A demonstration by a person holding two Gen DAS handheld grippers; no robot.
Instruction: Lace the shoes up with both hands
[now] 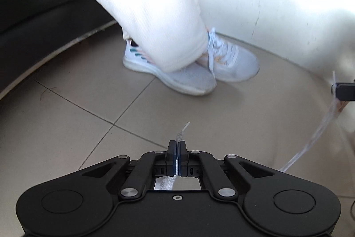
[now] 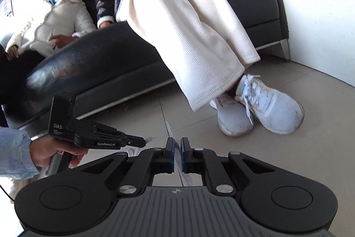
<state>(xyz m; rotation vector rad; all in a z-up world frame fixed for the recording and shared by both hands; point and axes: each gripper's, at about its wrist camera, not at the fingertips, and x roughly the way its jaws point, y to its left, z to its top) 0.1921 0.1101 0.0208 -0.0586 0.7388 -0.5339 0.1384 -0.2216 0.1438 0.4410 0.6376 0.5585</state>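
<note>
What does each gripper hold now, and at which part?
The left gripper pinches a white shoelace near its free tip. The right gripper also grips a lace, somewhere along its length.

Pale grey-white mesh sneakers (image 2: 277, 108) with white laces (image 2: 250, 90) and teal and orange side marks (image 1: 137, 52) sit under cream ribbed trousers (image 2: 188, 26). Beige square floor tiles (image 1: 77, 137) show dark grout lines. The black left gripper (image 1: 177, 144) has blue pads, with a translucent white lace (image 1: 180, 136) between them. The sofa (image 2: 99, 54) is glossy black leather.
</note>
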